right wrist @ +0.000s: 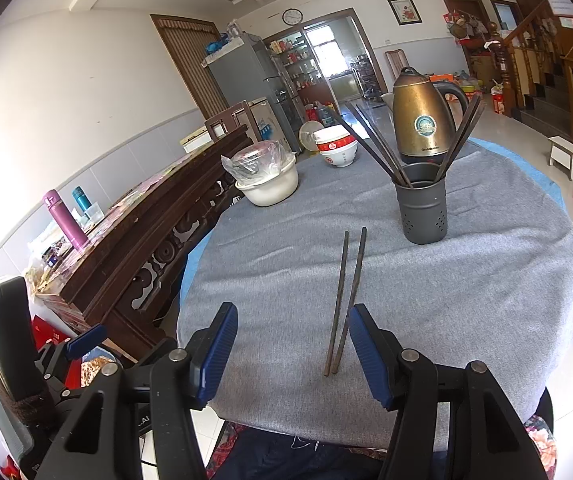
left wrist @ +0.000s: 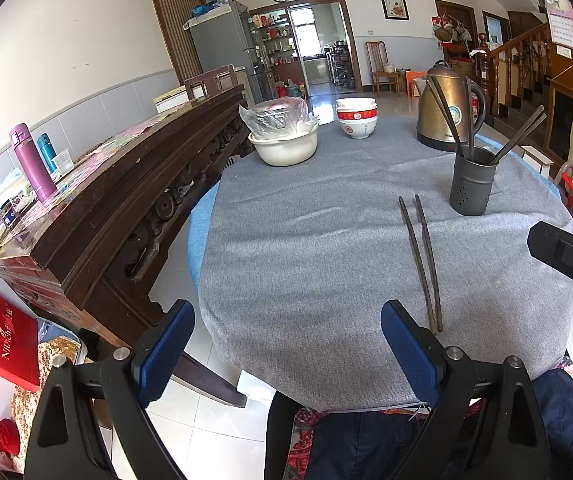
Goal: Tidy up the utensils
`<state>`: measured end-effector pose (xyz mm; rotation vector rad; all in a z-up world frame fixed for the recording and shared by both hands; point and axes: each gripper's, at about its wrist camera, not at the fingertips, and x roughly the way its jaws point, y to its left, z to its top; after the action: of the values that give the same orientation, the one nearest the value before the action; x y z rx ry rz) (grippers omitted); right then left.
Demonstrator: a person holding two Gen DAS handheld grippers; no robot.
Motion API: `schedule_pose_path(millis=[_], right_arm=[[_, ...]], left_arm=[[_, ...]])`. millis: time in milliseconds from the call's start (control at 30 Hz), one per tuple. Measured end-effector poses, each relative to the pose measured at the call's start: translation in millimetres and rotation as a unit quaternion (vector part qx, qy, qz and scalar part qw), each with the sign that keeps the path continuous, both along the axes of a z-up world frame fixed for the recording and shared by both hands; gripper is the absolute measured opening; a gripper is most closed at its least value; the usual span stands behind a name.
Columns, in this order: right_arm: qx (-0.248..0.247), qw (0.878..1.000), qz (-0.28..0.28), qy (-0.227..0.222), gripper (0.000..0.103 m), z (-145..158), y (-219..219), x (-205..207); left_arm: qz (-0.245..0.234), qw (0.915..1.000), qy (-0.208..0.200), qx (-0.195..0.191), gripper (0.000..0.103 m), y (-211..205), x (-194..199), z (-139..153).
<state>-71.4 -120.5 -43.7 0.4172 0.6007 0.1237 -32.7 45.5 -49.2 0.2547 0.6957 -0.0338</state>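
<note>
A lived-in dining room is stretching back to a fridge, a wall clock and a wooden staircase; in front, a round table (right wrist: 486,300) is wearing a grey cloth. Two dark chopsticks (right wrist: 344,300) are lying loose on the cloth near the front edge, side by side and nearly touching at their near ends, spreading slightly toward a dark grey holder (right wrist: 422,210). That perforated cup is standing upright just beyond them, already holding several matching chopsticks that are leaning outward. Behind it a brass-coloured kettle (right wrist: 420,118) is standing.

The right gripper (right wrist: 292,354) is hovering low with its blue jaws parted and holding nothing, the near ends of the pair lying just inside its right jaw. The left gripper (left wrist: 282,354) is also gaping wide and empty, off to the left of the pair.

Judging from this, the step in hand is picking up the loose pair. Doing it well probably means centring the right jaws over both sticks, closing across them together, then lifting without snagging the cloth.
</note>
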Motion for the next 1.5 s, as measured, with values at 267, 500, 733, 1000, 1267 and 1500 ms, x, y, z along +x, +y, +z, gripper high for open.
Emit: schedule_pose_path(millis=[267,500,733,1000,1267,1500], right_arm=[[-0.001,1.000,0.001,0.001,0.062,-0.5,1.0,0.6],[-0.002,1.000,0.003,0.001,0.062,-0.6,2.0,2.1],[-0.003,1.000,0.004,0.001,0.062,-0.8,3.4,3.0],[-0.006,1.000,0.009,0.006,0.062,-3.8,7.1,5.6],[-0.008,1.000,0.012,0.014,0.062,-10.7,7.8,6.3],[-0.004,1.000,0.007,0.019,0.062,-16.3,0.6,5.3]], left_arm=[[0.000,1.0000,0.000,0.000,0.094,0.0,-0.6,0.2],[0.000,1.0000,0.001,-0.001,0.094,0.6,-0.9,0.0],[0.001,1.0000,0.000,-0.002,0.094,2.1,-0.5,0.1],[0.003,0.9999,0.007,-0.011,0.094,6.2,2.5,-2.0],[-0.003,0.9999,-0.001,-0.013,0.094,5.0,1.1,-4.0],[-0.005,0.9999,-0.003,-0.010,0.094,-2.2,3.2,-7.8]])
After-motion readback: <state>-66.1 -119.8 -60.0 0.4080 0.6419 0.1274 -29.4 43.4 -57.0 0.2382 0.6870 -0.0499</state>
